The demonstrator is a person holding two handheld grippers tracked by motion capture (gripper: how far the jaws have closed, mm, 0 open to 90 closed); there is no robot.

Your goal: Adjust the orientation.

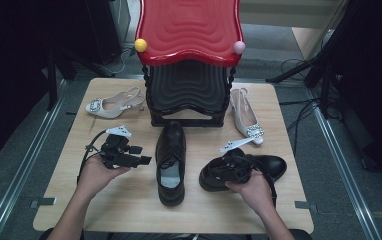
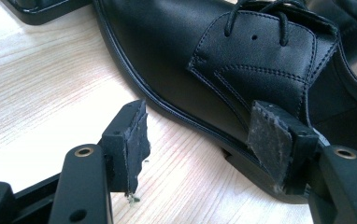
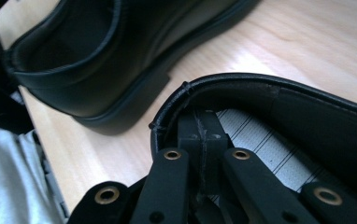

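Right gripper we clamp shut inside second shoe's heel rim; left gripper gapes empty beside shoe.

My right gripper and hand cover the heel end of the black shoe beside the shoe rack; whether my closed jaws pinch its collar is unclear
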